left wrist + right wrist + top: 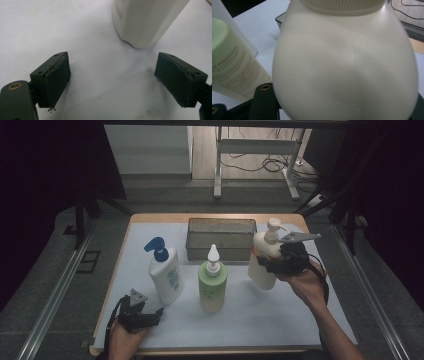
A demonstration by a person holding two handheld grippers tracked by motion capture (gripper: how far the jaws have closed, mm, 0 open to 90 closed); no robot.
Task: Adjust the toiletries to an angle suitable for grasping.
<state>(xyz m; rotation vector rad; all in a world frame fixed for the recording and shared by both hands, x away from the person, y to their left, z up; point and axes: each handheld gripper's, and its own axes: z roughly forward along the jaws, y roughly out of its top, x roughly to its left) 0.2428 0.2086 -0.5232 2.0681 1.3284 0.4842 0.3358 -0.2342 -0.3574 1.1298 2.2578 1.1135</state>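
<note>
High view shows us clamping the right fingers (270, 262) on the cream pump bottle (264, 257), tilted between them above the desk (280, 315), its long axis leaning toward the tray (220, 239) just beyond, while our left fingers (112, 80) stand apart, empty.

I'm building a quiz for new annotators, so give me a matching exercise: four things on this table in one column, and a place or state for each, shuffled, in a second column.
Column one:
1. cream pump bottle
2. green bottle
3. blue-capped bottle
4. grey bin

Column two:
A. stands nearest the open left claw
B. sits at the far edge of the table
C. gripped by the right claw
D. stands in the middle, white nozzle up

Pairs: 1-C, 2-D, 3-A, 4-B
</note>
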